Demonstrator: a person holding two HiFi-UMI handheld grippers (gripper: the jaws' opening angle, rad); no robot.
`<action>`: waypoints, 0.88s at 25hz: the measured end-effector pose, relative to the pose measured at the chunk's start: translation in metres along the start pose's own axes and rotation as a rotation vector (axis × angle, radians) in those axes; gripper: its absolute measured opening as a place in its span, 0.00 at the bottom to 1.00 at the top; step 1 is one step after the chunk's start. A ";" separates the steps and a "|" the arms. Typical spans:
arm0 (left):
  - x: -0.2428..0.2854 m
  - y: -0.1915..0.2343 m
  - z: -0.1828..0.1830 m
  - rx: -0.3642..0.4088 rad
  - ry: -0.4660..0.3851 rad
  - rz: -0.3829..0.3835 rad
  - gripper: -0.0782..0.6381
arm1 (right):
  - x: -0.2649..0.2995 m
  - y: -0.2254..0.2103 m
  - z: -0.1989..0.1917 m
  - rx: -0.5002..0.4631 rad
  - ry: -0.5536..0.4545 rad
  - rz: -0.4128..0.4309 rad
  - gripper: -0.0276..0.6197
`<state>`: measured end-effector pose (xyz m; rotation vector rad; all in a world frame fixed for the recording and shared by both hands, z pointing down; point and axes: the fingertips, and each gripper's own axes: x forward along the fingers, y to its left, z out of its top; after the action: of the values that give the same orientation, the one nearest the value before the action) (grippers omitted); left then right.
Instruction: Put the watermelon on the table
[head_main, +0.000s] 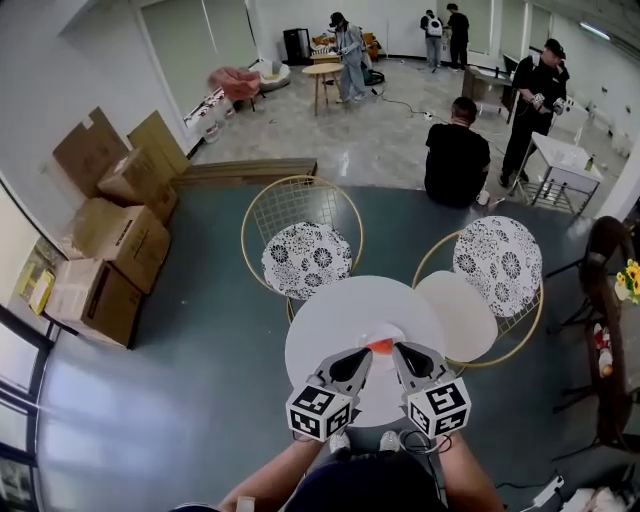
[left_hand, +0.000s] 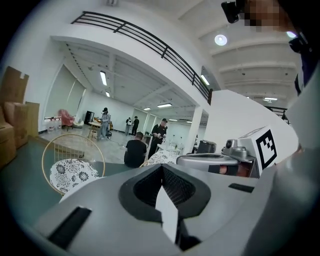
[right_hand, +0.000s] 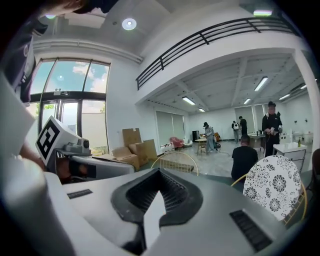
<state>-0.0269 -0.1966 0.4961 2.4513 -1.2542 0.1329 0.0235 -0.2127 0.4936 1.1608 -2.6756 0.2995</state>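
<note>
Watermelon piece (head_main: 380, 346) down on the round white table (head_main: 320, 335), near its middle.
Looks small, red-orange with a paler edge, partly hidden by the jaws. Probably light, soft and wet, so easy to crush or slip; best taken gently by the firmer rind edge. Above the table's near side, left gripper (head_main: 362, 358) and right gripper (head_main: 400, 351) both clenched shut, empty.

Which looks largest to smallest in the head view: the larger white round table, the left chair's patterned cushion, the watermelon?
1. larger white round table
2. left chair's patterned cushion
3. watermelon, clearly the smallest
</note>
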 end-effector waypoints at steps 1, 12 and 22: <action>-0.001 -0.003 0.004 -0.001 -0.012 -0.007 0.12 | -0.001 0.001 0.006 -0.001 -0.014 0.006 0.05; -0.009 -0.022 0.032 0.038 -0.075 -0.072 0.12 | -0.014 0.008 0.040 0.009 -0.098 0.045 0.05; -0.014 -0.029 0.036 0.038 -0.086 -0.100 0.12 | -0.018 0.011 0.044 0.005 -0.110 0.044 0.05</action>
<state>-0.0153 -0.1848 0.4507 2.5720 -1.1707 0.0248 0.0227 -0.2045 0.4450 1.1527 -2.8004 0.2570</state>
